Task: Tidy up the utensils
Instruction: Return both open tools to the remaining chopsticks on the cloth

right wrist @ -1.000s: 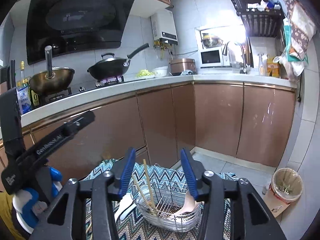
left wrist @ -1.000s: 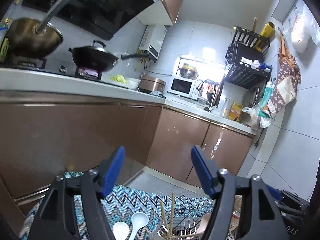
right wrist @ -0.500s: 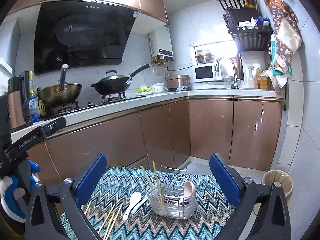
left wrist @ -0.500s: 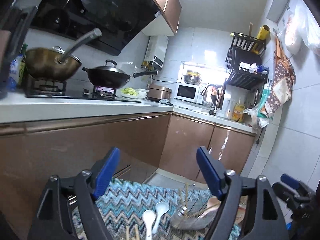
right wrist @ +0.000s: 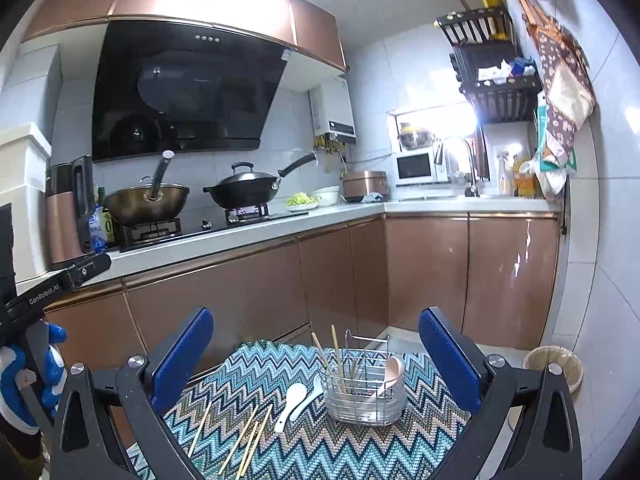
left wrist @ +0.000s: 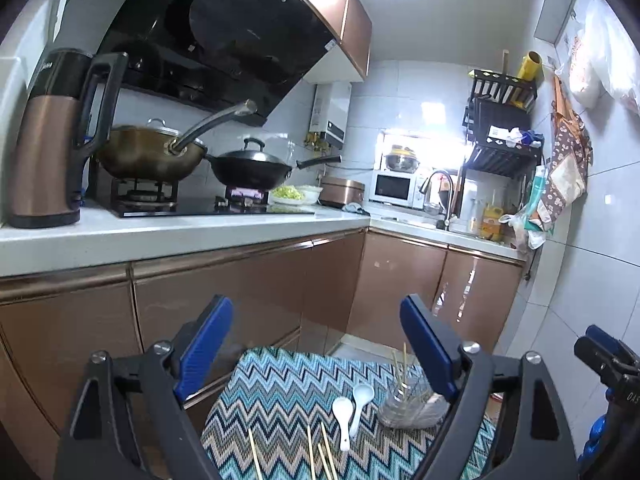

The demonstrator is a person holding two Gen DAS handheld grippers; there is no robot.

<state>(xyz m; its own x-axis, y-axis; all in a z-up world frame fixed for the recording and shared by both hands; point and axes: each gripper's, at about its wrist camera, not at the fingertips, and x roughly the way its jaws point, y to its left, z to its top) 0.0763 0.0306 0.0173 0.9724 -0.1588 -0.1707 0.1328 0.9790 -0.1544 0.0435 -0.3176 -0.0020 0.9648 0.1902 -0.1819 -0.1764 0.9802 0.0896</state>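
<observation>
Hovering above the zigzag cloth point(right wrist: 320, 452), the right tool point(right wrist: 316, 354) stands wide open and empty; the left tool point(left wrist: 316, 344) is opening, nothing between its jaws. Two white spoons point(right wrist: 296, 398) and loose chopsticks point(right wrist: 240, 436) lie beside the wire basket point(right wrist: 364, 394), which holds chopsticks and a spoon.

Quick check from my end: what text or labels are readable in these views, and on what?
"GenRobot.AI": on the left tool's black arm, seen in the right wrist view.
"DAS": partial letters on the right tool's body, at the left wrist view's edge.
"0": on a bottle label by the kettle.
Kettle top, water heater badge: too blurred.
</observation>
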